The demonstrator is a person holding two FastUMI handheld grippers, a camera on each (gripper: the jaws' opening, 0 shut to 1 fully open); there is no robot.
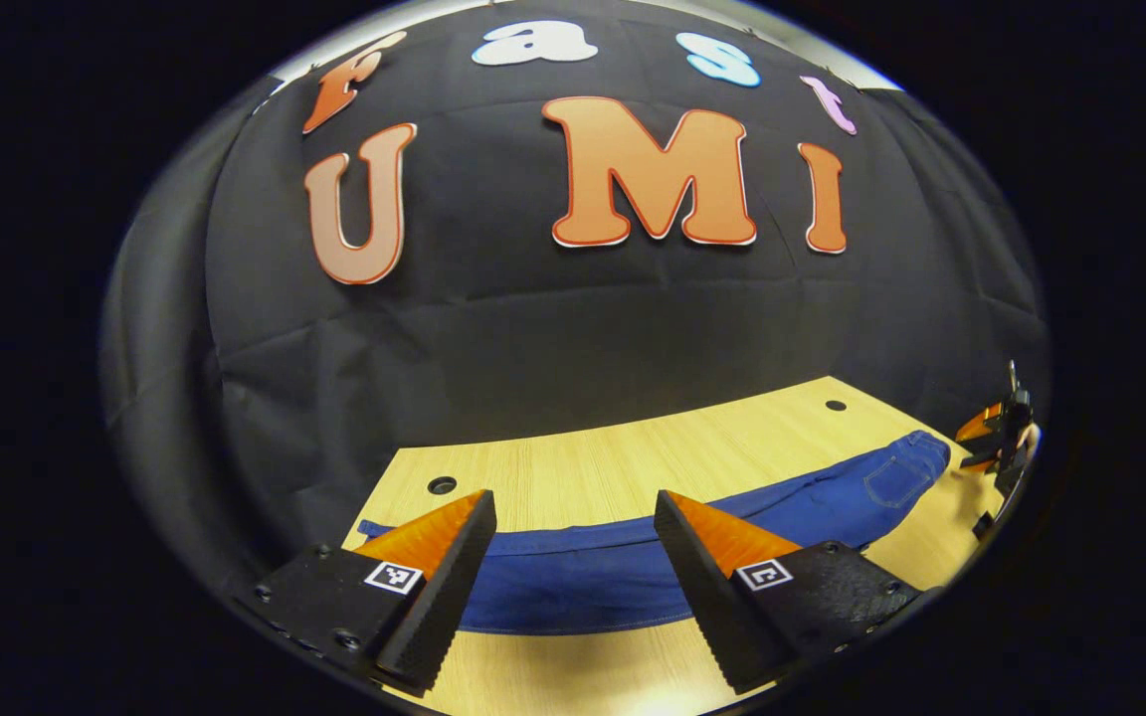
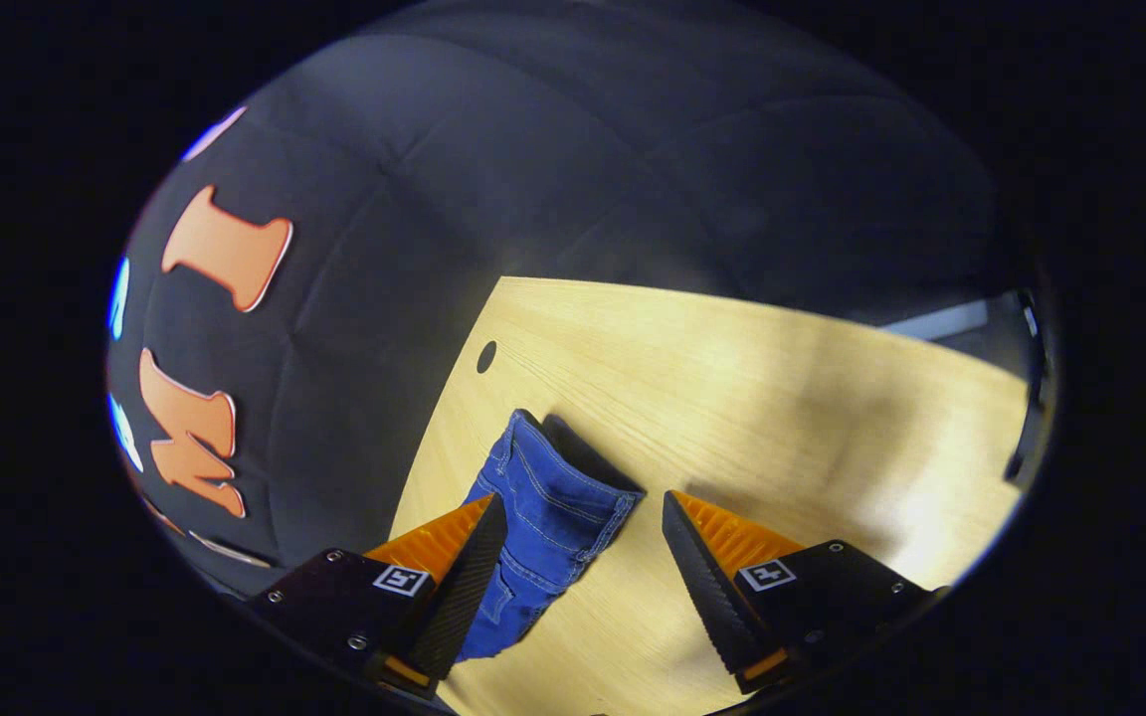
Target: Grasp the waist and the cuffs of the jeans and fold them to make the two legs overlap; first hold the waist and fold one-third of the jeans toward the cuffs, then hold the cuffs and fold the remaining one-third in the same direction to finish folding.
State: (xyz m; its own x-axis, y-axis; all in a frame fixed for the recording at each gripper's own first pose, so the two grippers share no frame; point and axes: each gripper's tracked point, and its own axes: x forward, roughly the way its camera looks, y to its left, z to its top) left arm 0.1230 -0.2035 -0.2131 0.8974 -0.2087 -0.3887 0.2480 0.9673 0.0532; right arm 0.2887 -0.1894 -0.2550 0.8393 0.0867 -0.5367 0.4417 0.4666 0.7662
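Blue denim stretches across the pale wooden counter (image 1: pixel 593 467) ahead of me: the jeans (image 1: pixel 633 567) lie flat, cuffs at the left, waist off to the right. My left hand-held gripper (image 1: pixel 573 557) hangs just above the leg end, fingers spread wide, gripping nothing. Between them runs the long leg fabric. Far right in the left gripper view I catch my other hand-held gripper past the waist, too small at the rim to read well. In the right gripper view, my right hand-held gripper (image 2: pixel 583 557) is released too, fingers apart, the waist with its belt loops between them and nearer my left finger (image 2: pixel 464 582). Bare counter lies to the right.
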